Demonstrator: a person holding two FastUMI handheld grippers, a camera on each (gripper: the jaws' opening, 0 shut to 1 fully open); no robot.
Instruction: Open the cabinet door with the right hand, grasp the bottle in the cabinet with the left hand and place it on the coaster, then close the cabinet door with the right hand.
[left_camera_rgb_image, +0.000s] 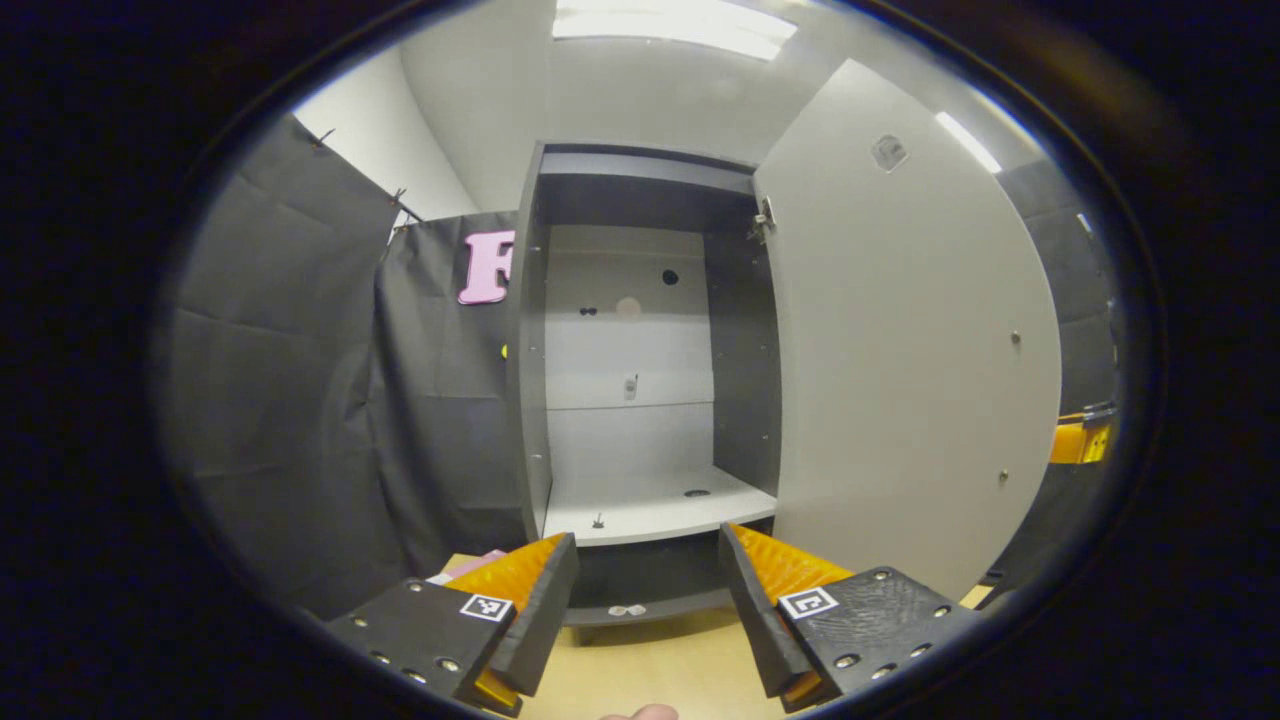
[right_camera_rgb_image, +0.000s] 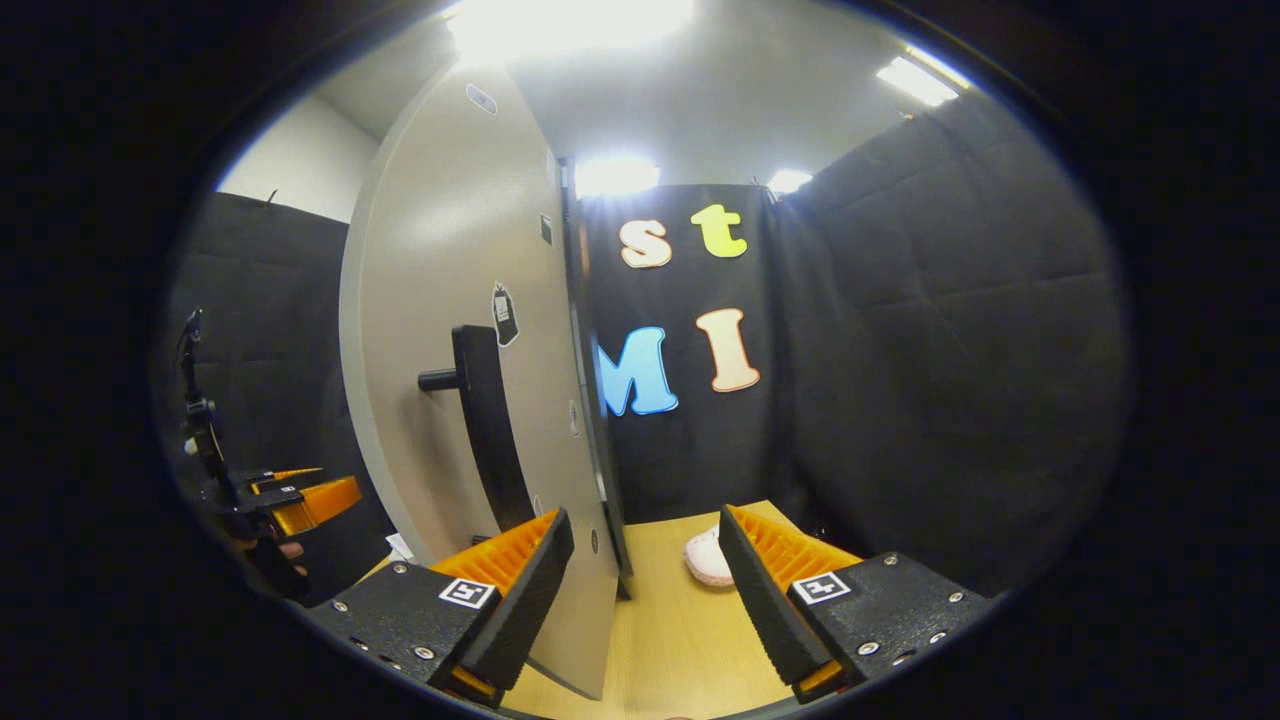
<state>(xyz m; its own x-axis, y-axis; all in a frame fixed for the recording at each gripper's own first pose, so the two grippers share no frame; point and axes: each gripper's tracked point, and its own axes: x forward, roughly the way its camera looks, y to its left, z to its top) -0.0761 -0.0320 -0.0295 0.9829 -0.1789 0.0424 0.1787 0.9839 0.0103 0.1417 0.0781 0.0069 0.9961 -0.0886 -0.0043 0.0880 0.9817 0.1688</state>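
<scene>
At the cabinet: the cabinet stands open before us, its pale shelf bare apart from small fittings.
Door: the door is swung wide on its hinges, its outer face and the dark bar handle turned towards the right gripper.
Step in hand: with the shelf bare, we judge that closing the door is what is left.
How to do it well: we would lay the right fingers flat on the outer face near the handle and push in a steady arc, and draw the left gripper back first, since it points straight into the opening.
Fingers: both pairs are spread wide and hold nothing.
Coaster: a pale pinkish round pad, which we take for the coaster, lies on the tabletop beyond the door's edge, partly hidden by a right finger.
Bottle: we cannot tell where it stands.
</scene>
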